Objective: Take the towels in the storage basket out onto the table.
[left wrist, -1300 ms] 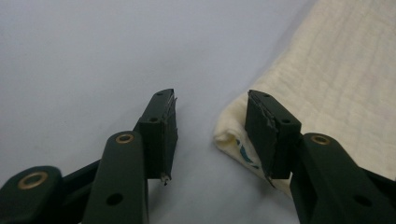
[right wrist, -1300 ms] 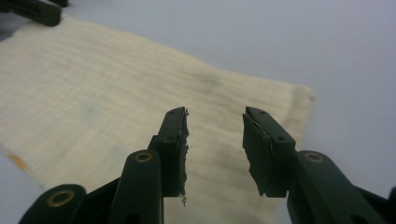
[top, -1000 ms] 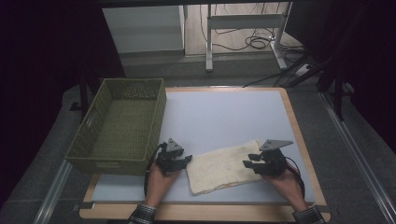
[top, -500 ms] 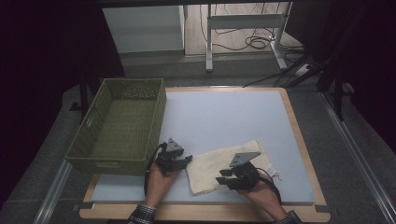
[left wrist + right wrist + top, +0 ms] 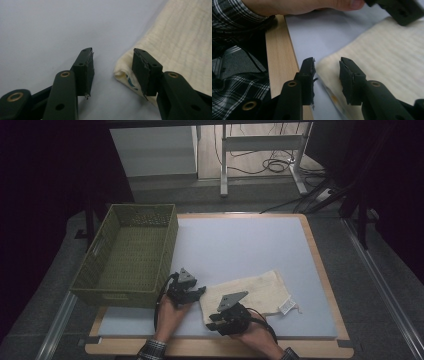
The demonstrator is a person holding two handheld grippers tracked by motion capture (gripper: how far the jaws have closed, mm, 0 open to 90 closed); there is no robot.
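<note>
- The cream, crinkle-woven cloth bag, folded flat point(image 5: 250, 294), lies on the near right part of the pale blue-grey mat that covers the counter point(image 5: 240, 245), with a small white tag point(image 5: 287, 307) sticking out at its right end.
- It looks soft, light and limp. It would likely sag and unfold if lifted by one point, and a pinch may catch only the top layer.
- The left gripper view shows its near-left corner point(image 5: 125, 72) as a folded lip with a bit of blue print inside. In my judgement, that doubled edge and the near edge beside it are the best places to take hold.
- The left gripper point(image 5: 192, 292), held in the person's left hand point(image 5: 167, 312), sits at the bag's left edge. Its jaws stand wide open, one on bare mat and one over the corner, holding nothing.
- The right gripper point(image 5: 216, 320), in the right hand point(image 5: 257, 337), is low at the bag's near-left edge. Its jaws are parted to a middling gap astride that edge point(image 5: 324, 72), not closed on it.
- A light wooden rim point(image 5: 278, 62) borders the mat just beside that gripper, and a plaid sleeve point(image 5: 234, 15) shows beyond it.
- An olive-green woven plastic basket with open-weave walls point(image 5: 127, 255) stands at the left of the counter, near the left gripper.
</note>
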